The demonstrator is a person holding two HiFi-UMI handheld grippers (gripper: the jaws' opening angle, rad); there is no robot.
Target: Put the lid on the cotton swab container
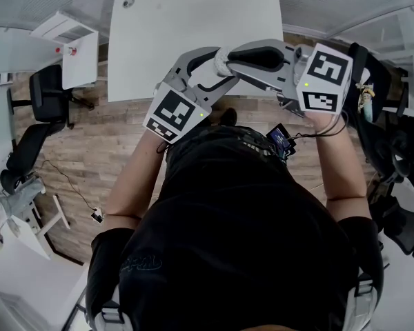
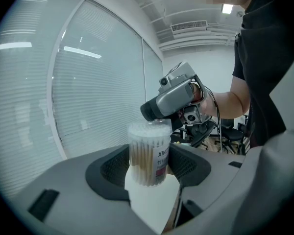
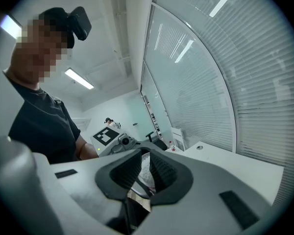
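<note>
**Inspector A:** Report the hands' pose first.

**Inspector B:** Both forearms are reaching forward from the chest and the two tools are meeting tip to tip above the near edge of the white table. The left gripper is pointing slightly downward. The right gripper is coming in from the upper right of the left gripper view, with the person's right hand wrapping its handle.

**Inspector A:** And the jaws?

**Inspector B:** The left jaws are clamping the cotton swab container by its lower half, holding it upright in the air. The right jaws are standing nearly together, pinching the clear lid at the container's top (whether it is sitting fully home, I cannot tell).

**Inspector A:** Condition of the container?

**Inspector B:** It is showing as a clear plastic cylinder, packed with swabs: brown sticks below, white tips crowding the top. A label with a reddish band is facing the right jaw.
</note>
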